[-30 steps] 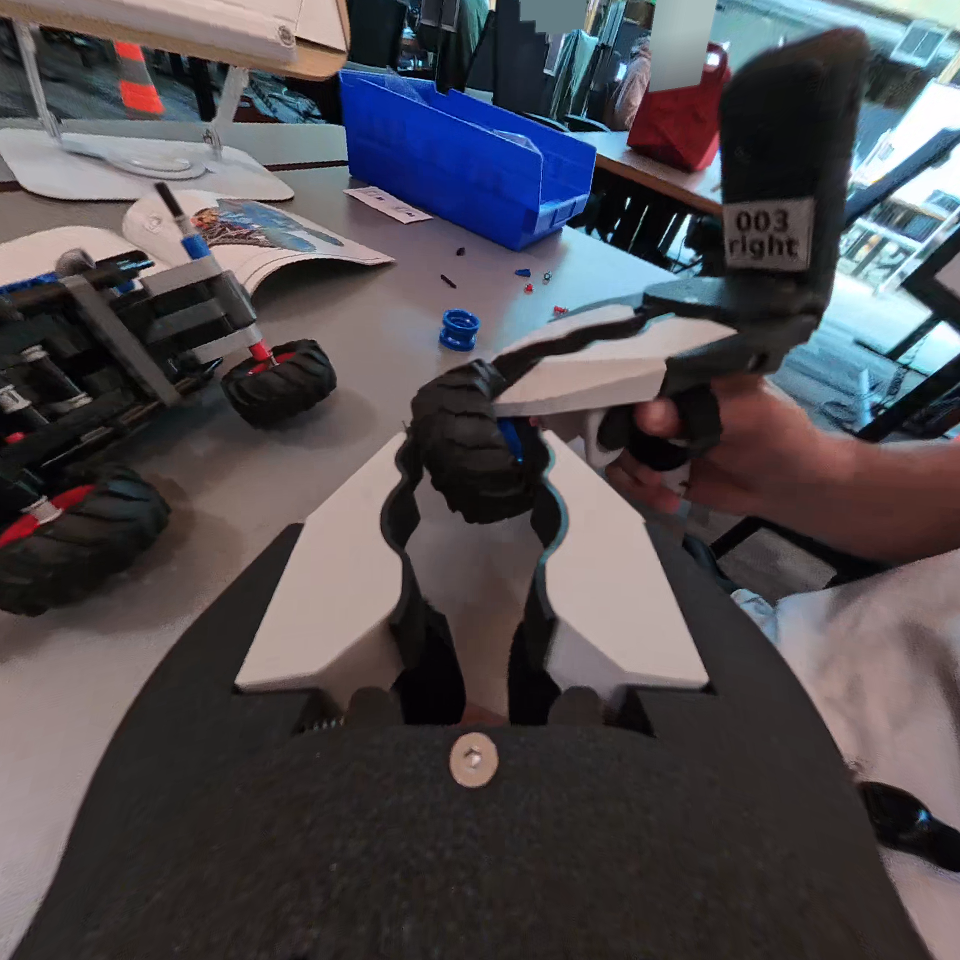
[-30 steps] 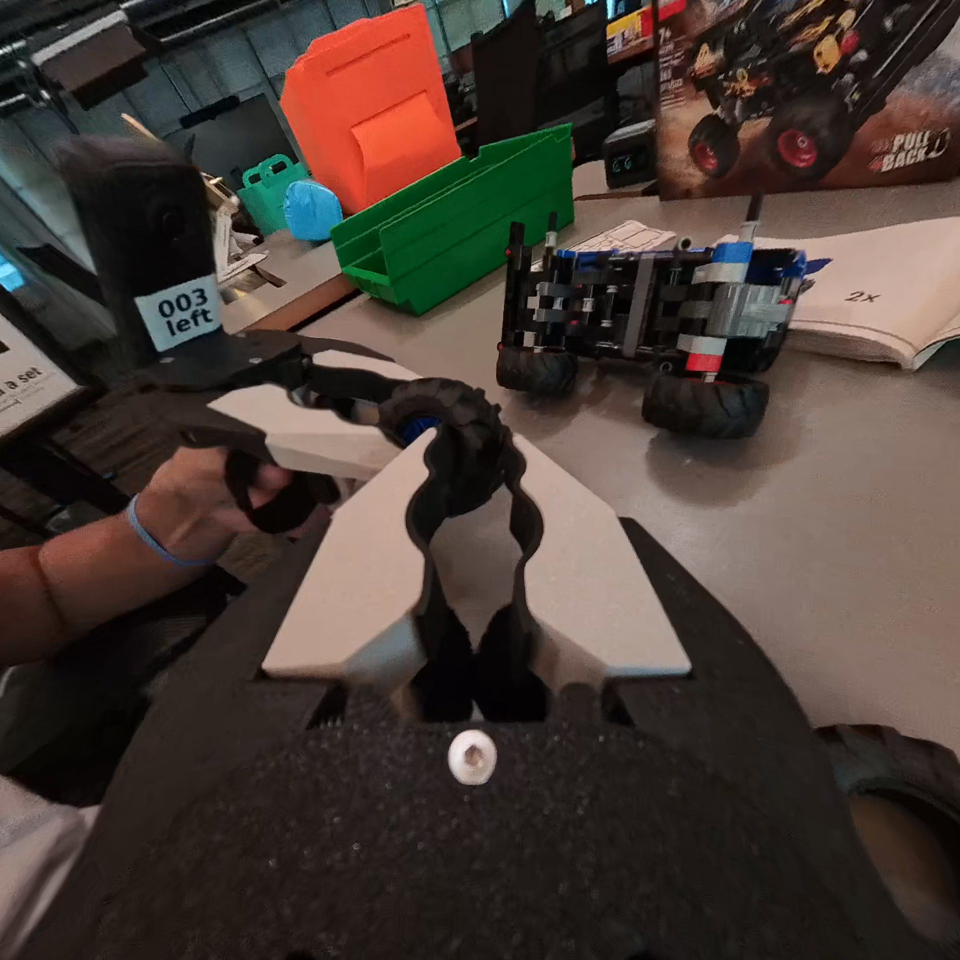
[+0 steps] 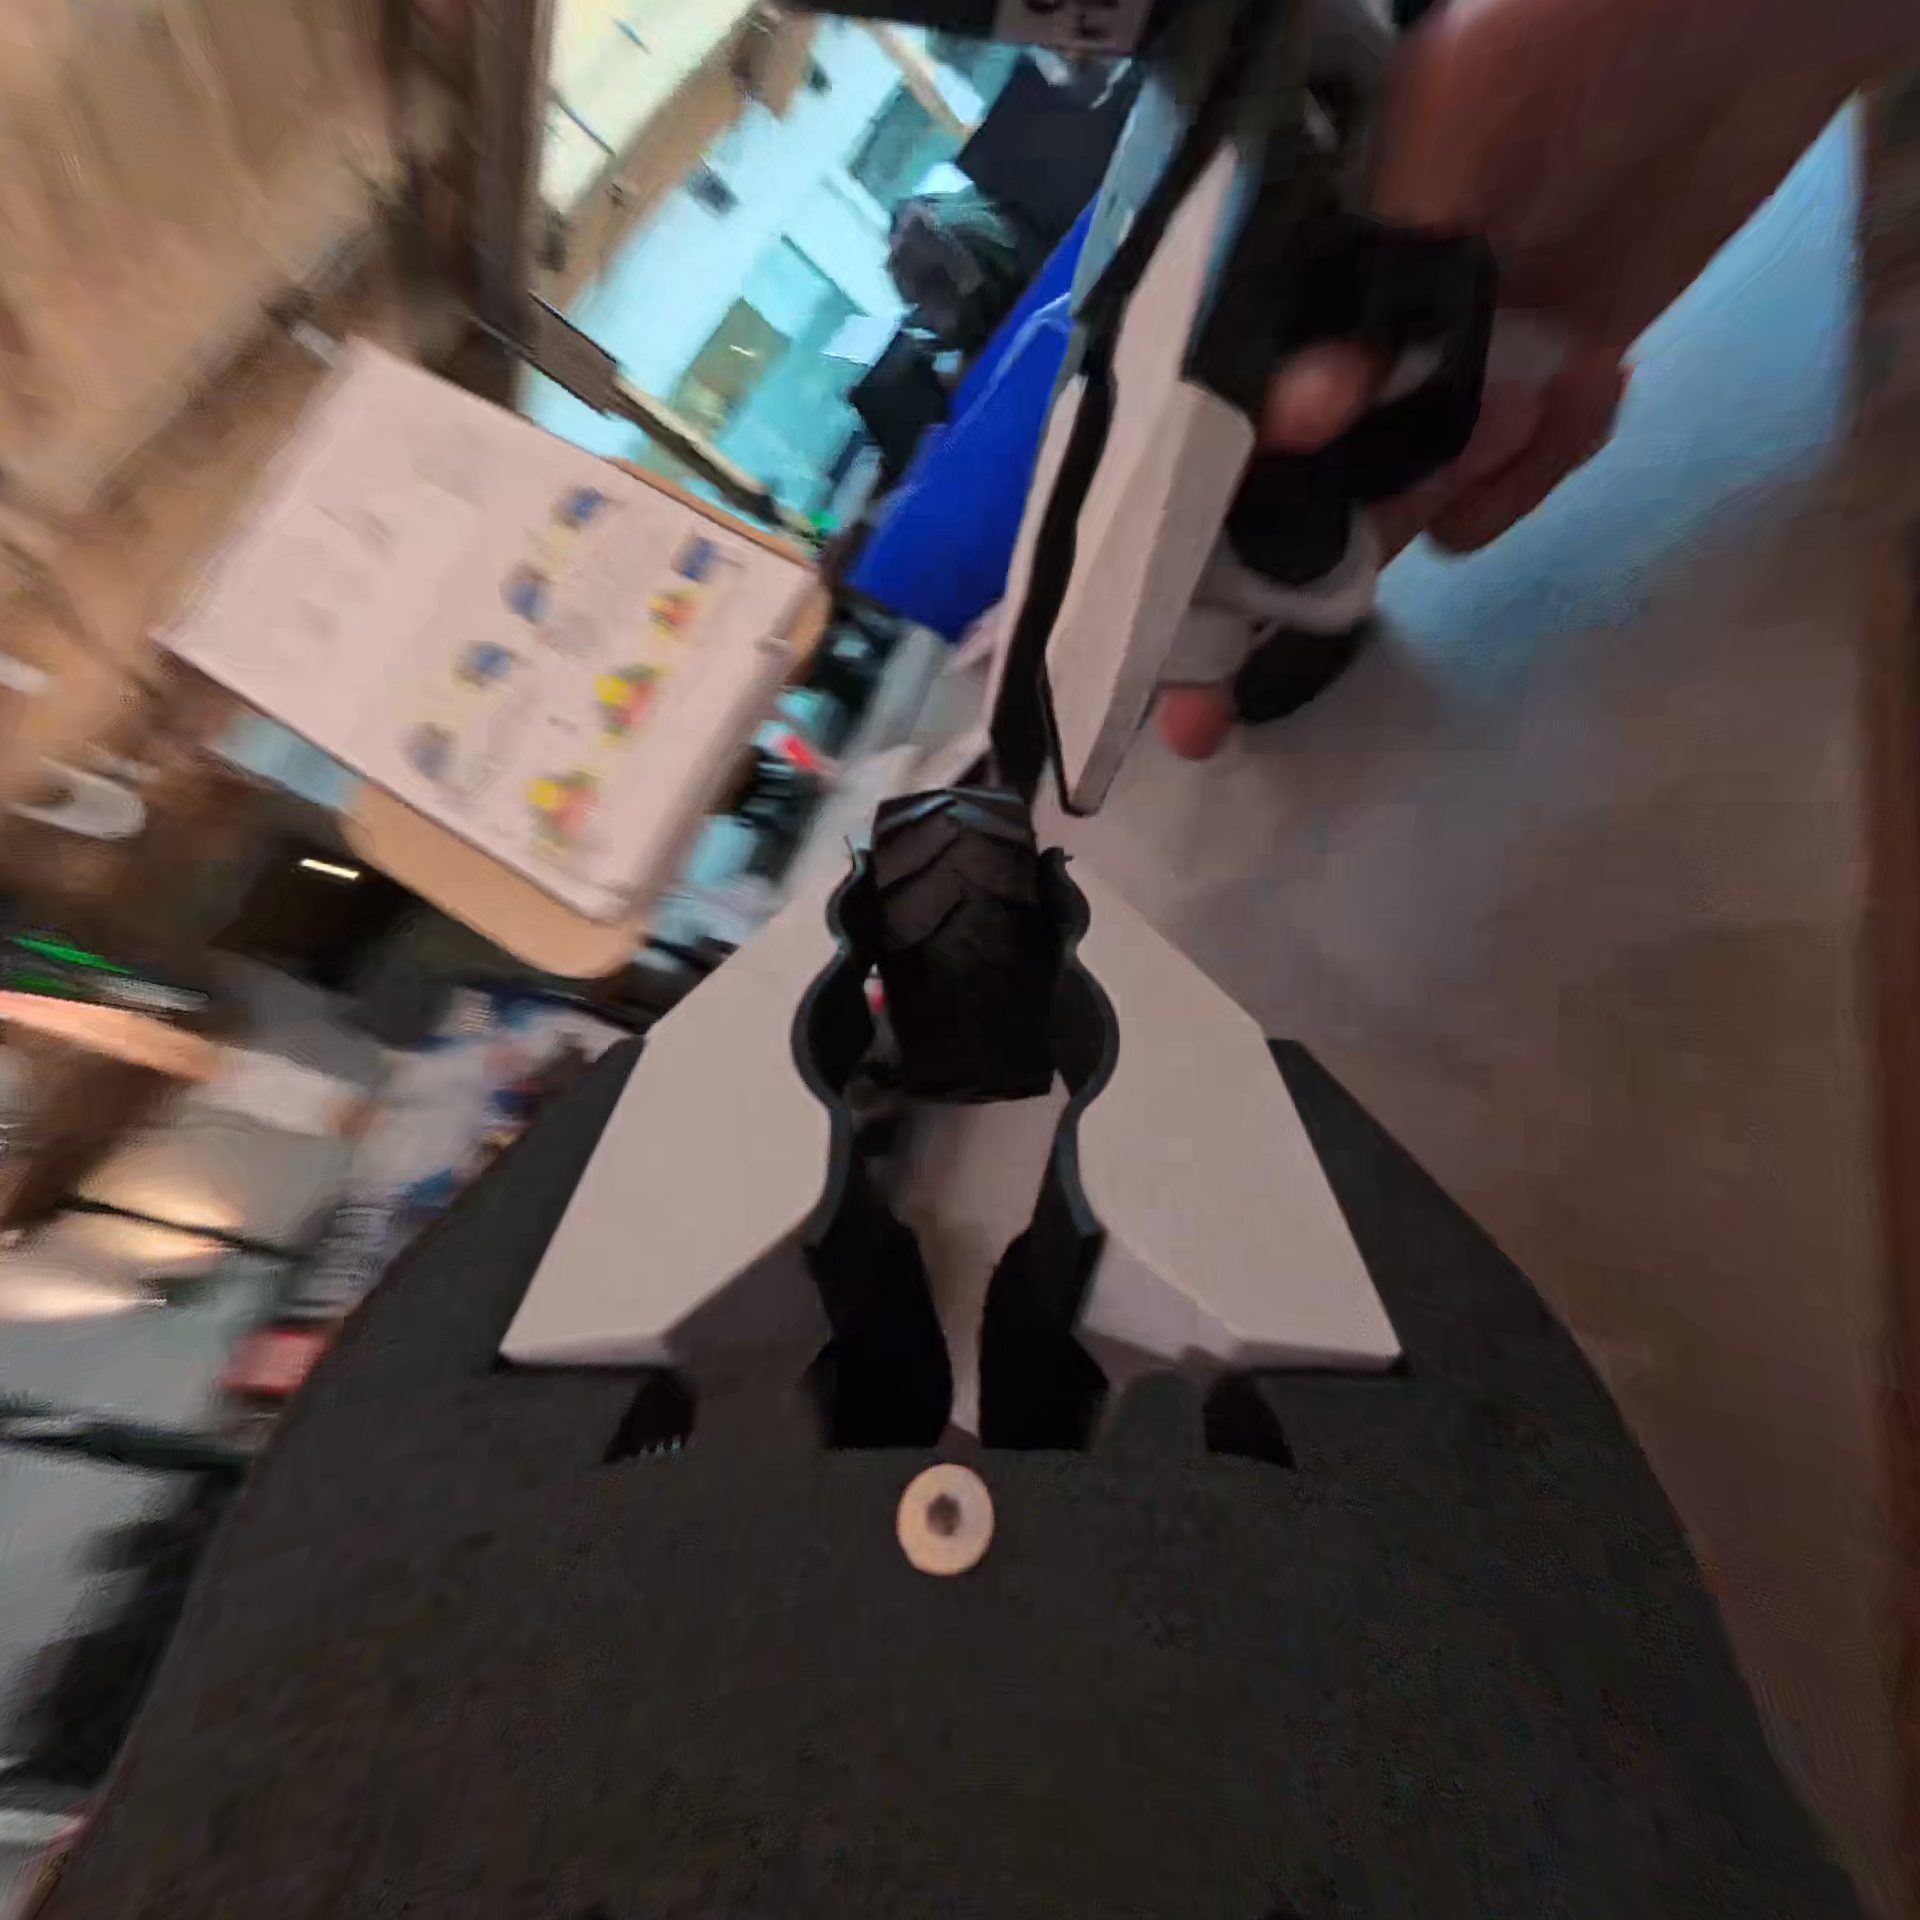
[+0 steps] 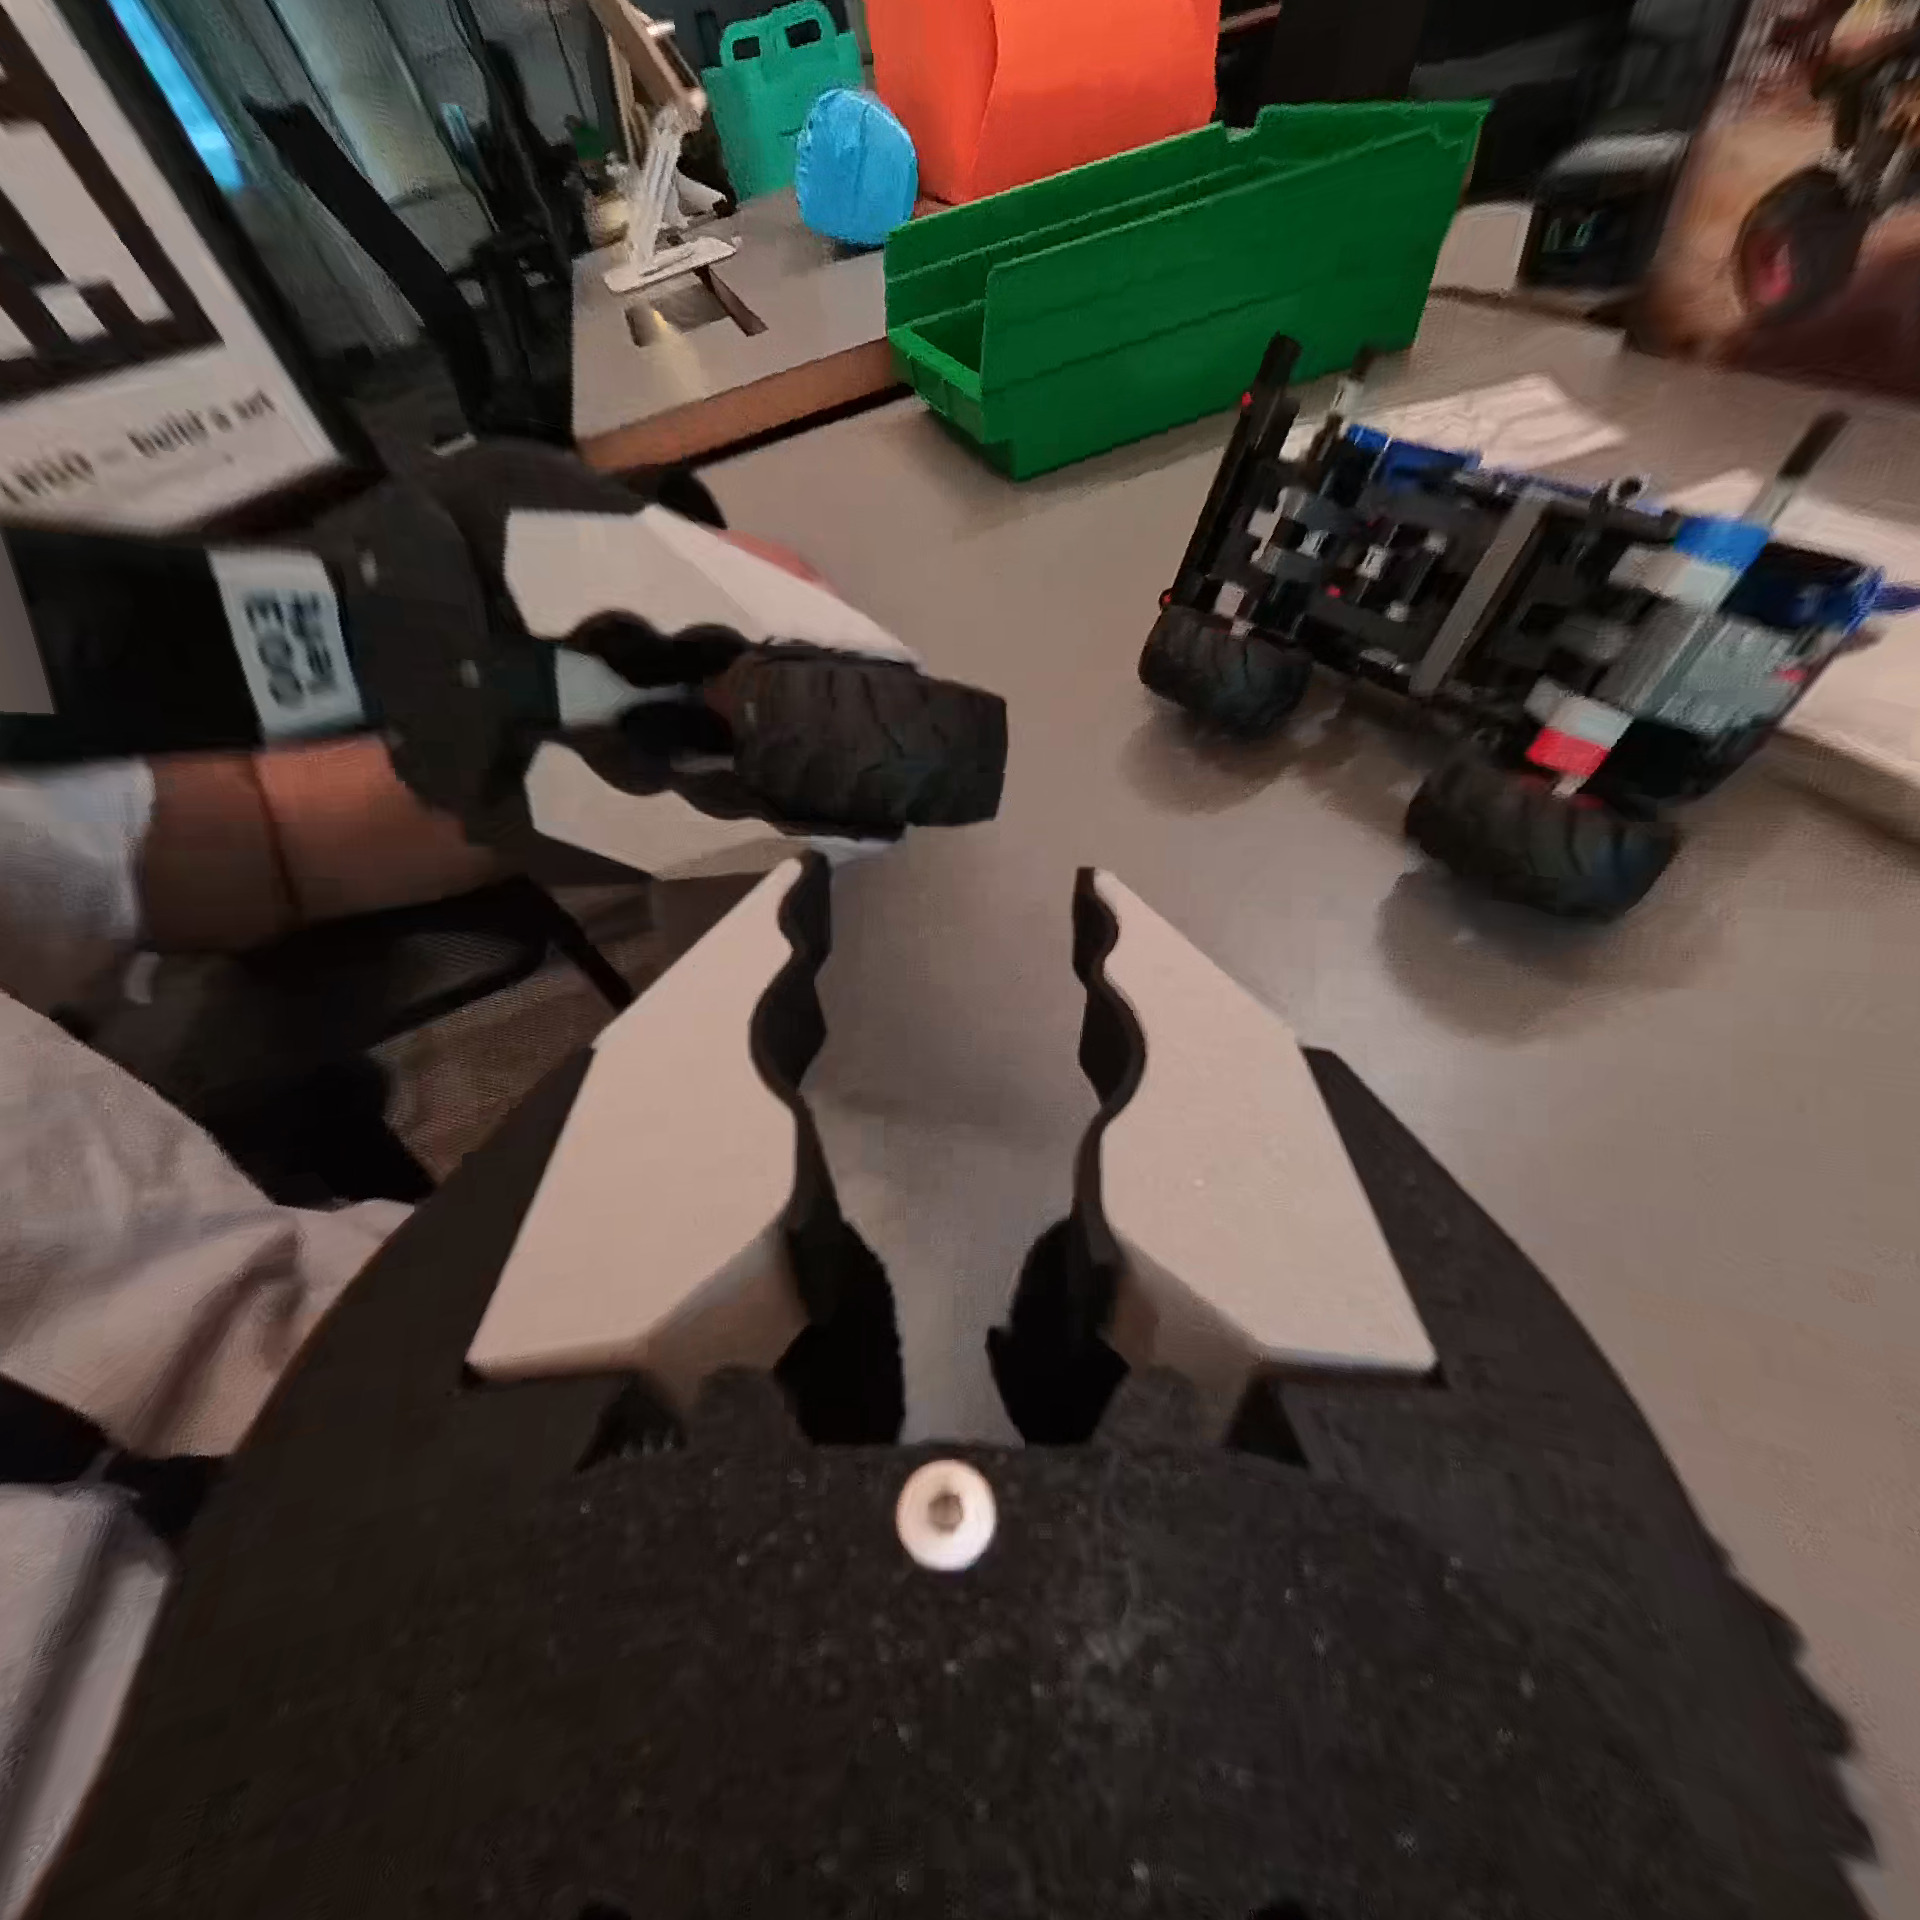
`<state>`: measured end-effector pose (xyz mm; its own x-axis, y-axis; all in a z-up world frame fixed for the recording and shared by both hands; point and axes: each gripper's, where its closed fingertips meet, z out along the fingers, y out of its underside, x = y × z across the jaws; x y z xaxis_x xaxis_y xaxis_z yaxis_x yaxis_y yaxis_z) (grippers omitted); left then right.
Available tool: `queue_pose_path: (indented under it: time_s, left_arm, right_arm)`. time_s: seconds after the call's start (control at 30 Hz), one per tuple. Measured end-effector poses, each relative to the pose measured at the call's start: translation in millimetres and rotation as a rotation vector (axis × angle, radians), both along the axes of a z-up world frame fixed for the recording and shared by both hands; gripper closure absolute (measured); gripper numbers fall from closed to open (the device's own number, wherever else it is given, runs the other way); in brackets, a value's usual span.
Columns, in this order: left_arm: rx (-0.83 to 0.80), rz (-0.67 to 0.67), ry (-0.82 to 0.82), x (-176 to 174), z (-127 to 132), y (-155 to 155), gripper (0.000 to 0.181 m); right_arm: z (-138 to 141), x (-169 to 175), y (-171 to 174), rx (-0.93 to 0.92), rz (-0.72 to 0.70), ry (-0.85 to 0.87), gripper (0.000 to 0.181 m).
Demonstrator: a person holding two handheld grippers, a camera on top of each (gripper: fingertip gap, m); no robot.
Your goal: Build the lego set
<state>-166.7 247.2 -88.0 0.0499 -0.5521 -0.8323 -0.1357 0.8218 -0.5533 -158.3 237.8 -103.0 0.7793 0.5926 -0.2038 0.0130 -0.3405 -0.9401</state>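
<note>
Rubber is what we are gripping: the left claw point(image 3: 961, 940) is clamped on a chunky black lego tyre with a deep knobbly tread point(image 4: 868, 743), its scalloped black pads biting across the tread so the wheel's faces are staying free, which we judge suits pushing it onto an axle. In the left wrist view the tyre point(image 3: 961, 961) is sitting between the pale wedge-shaped fingers, with everything behind it smeared by motion blur. Our right claw point(image 4: 948, 904) is standing apart and carrying nothing, its tips just beside the tyre, not touching it. We are holding the wheel above the smooth grey surface point(image 4: 1455, 1195), well apart from the half-built black, grey and blue lego truck point(image 4: 1507, 634), which is lying tilted on the surface with its beams and two fitted tyres showing; that pose, we are guessing, is leaving a bare axle reachable. Behind it a glossy green plastic parts bin point(image 4: 1164, 281) is waiting, and an open paper instruction booklet point(image 4: 1860, 717) is lying just beside the truck.
</note>
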Motion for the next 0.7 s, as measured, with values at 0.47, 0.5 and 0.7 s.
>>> queue_pose_path:
  time_s: [0.47,0.5,0.7]
  left_arm:
    - [0.642,0.131,-0.192,9,9,-16,0.155]
    - [0.574,0.138,-0.194,8,10,-13,0.151]
    - [-0.130,0.069,-0.082,2,3,6,0.116]
  right_arm:
    - [27,-19,-4,-0.367,0.353,0.887,0.146]
    - [30,-15,-4,-0.350,0.350,0.906,0.147]
    - [32,6,-1,-0.246,0.291,0.862,0.153]
